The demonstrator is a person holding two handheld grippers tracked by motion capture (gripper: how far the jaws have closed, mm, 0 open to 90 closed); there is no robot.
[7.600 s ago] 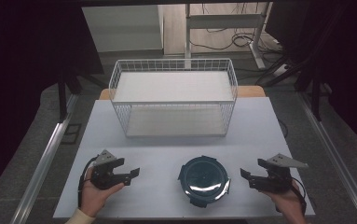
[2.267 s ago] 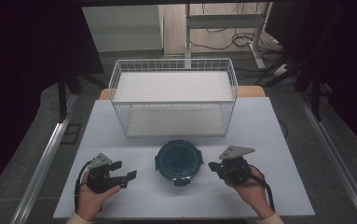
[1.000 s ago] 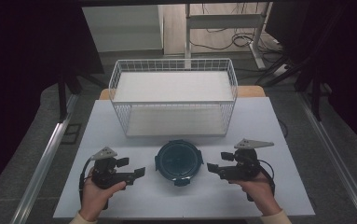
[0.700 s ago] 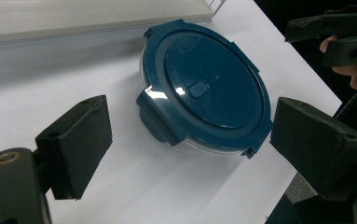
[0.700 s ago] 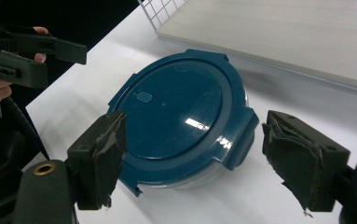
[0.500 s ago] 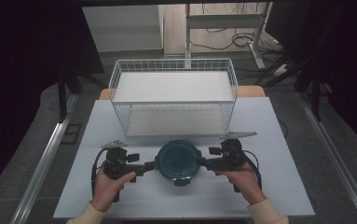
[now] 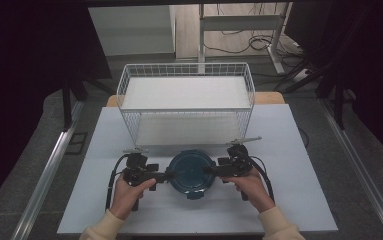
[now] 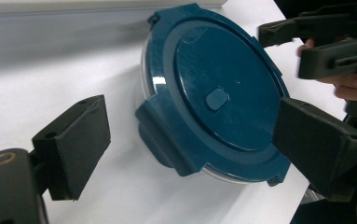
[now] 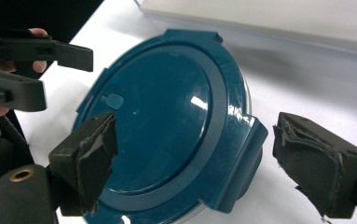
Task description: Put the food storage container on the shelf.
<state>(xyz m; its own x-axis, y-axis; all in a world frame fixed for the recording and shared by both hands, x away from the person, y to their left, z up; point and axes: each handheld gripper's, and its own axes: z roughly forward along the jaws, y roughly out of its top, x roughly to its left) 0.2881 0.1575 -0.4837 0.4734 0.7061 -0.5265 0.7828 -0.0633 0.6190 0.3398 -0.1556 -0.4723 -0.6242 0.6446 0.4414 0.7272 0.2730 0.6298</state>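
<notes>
I log: round blue lidded container (image 7: 191, 173) on white table (image 7: 299, 200), before wire basket (image 7: 186, 102) | left gripper (image 7: 165, 175) jaws apart astride its clasp (no grip) | right gripper (image 7: 210, 170) likewise.

Bright table, dark surroundings

We are seeing even overhead light washing the white table (image 7: 299, 150) while the room's edges are sinking into black. Small glare spots are sitting on the blue lid (image 9: 167, 126), which is casting a soft shadow. The near jaws are looking slightly blurred, perhaps from closeness to the lens.
</notes>
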